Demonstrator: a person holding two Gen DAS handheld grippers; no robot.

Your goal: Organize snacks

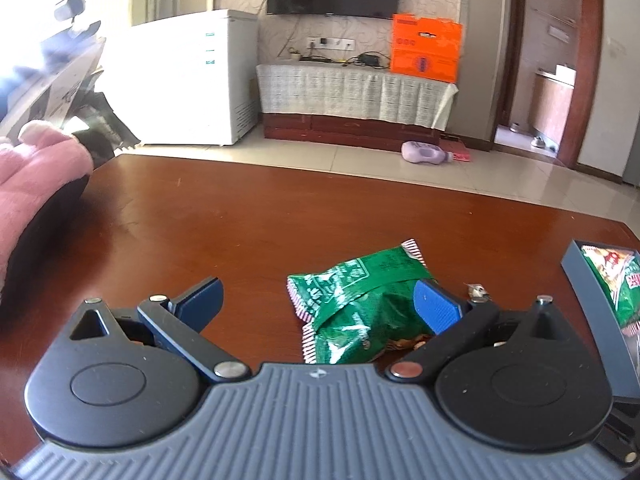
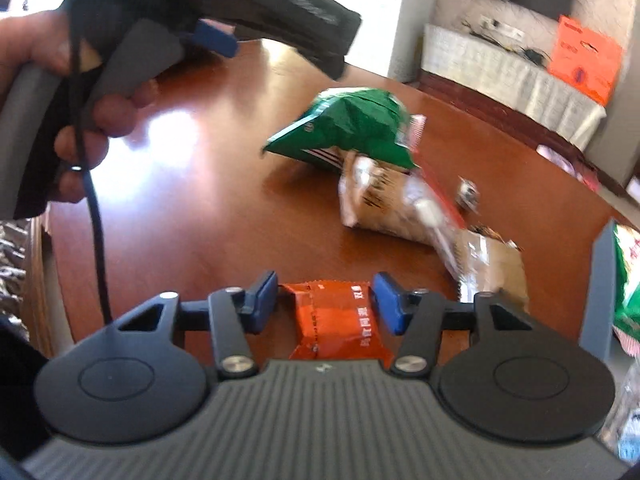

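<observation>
A green snack bag (image 1: pixel 360 308) lies on the brown table (image 1: pixel 240 216) just ahead of my left gripper (image 1: pixel 320 300), which is open; the bag lies against its right finger pad (image 1: pixel 434 306). In the right wrist view my right gripper (image 2: pixel 324 304) is open, with an orange snack packet (image 2: pixel 336 320) lying between its jaws, apart from both pads. Beyond it lie the green bag (image 2: pixel 352 128), a beige snack bag (image 2: pixel 384 204) and a brown packet (image 2: pixel 496 260). A grey bin (image 1: pixel 600 300) at the right holds snack bags.
The other gripper and the hand holding it show at the upper left in the right wrist view (image 2: pixel 100 60). A small wrapped candy (image 1: pixel 476 292) lies by the bin. The table's far edge faces a tiled floor with a purple bottle (image 1: pixel 424 154).
</observation>
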